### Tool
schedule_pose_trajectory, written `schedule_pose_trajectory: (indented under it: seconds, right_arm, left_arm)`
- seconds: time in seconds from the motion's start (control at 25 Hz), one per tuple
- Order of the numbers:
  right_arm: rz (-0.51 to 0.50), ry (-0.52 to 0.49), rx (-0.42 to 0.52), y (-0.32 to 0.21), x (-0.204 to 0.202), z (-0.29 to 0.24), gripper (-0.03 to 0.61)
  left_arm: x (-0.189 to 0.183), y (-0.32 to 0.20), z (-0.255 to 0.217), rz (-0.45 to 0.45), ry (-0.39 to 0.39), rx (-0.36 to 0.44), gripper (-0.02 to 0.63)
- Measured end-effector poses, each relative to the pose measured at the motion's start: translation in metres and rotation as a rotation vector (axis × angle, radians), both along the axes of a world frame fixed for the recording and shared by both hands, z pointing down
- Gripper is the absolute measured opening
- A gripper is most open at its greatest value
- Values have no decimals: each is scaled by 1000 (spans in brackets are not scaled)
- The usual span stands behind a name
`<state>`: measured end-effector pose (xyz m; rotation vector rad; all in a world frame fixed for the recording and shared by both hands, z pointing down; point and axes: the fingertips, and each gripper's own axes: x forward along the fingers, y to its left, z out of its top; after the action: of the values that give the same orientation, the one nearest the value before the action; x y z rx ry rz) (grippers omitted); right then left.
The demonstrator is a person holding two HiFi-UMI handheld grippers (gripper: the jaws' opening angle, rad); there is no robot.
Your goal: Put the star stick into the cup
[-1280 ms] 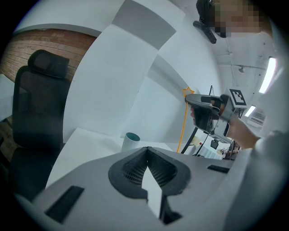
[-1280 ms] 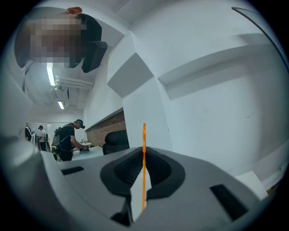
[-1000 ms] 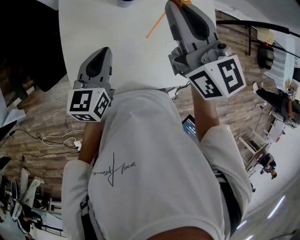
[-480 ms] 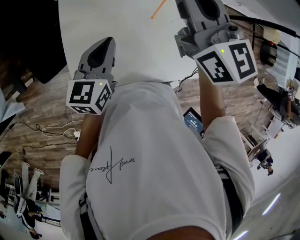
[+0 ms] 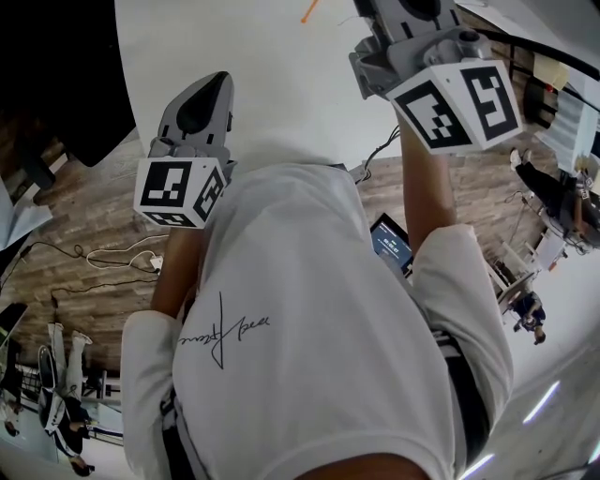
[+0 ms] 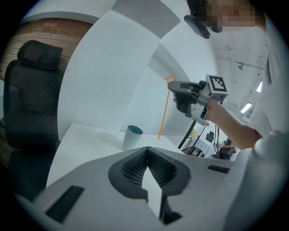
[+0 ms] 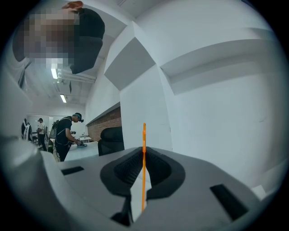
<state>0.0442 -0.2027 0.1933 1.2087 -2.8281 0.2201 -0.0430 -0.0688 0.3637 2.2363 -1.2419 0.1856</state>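
Head view: the person's white shirt [image 5: 309, 328] fills most of the shot. The left gripper [image 5: 199, 103] sits over the near edge of the white table [image 5: 272, 84]. The right gripper [image 5: 412, 23] is up at the top edge, mostly cut off. Only a bit of the orange star stick [image 5: 307, 13] pokes in up there.

Left gripper view: the left gripper [image 6: 146, 151] has its jaws pressed together with nothing in them, so it's empty. Out past it a pale teal cup [image 6: 132, 136] stands upright on the table [image 6: 86, 140]. The right gripper [image 6: 180, 92] holds the star stick [image 6: 165, 113] close to upright, gripped just under the star. The stick's lower end hangs just beside the cup, not in it. There's a black chair [image 6: 31, 90] off to the left.

Right gripper view: the right gripper [image 7: 143, 155] is clamped on the star stick [image 7: 144, 135], which runs straight up between the pads. Another person [image 7: 67, 135] is standing at a table way in the back.
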Motion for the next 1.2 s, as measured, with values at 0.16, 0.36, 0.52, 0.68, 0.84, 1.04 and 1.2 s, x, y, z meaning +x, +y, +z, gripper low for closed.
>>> schedule_pose_trajectory:
  seconds: [0.16,0.36,0.52,0.68,0.84,1.04,1.2]
  right_arm:
    - [11,2,-1,-9,1,4,20]
    - [30,-3,1,-19,-2,8,20]
    - [46,-8,-6,-26,-1,12,20]
    - [55,-16,-5,-35,-2,15,20]
    - [60,-27,0,-43,-3,14,20]
    - [63,-32,2,-53,-6,16,20]
    - [74,-41,2,-59,-6,19,20]
  left_arm:
    - [-2,-4,2,-6,3,-5,9]
    - [-8,-2,10,-8,2,-24,9]
    - [-7,-2,14,-10,-1,-37,8]
    - [-7,-6,17,-10,1,-42,9]
    - [-8,-8,20,-14,3,-53,8]
    - [-11,-12,24,-19,18,-65,9]
    - [-13,-12,30,-18,14,-78,9]
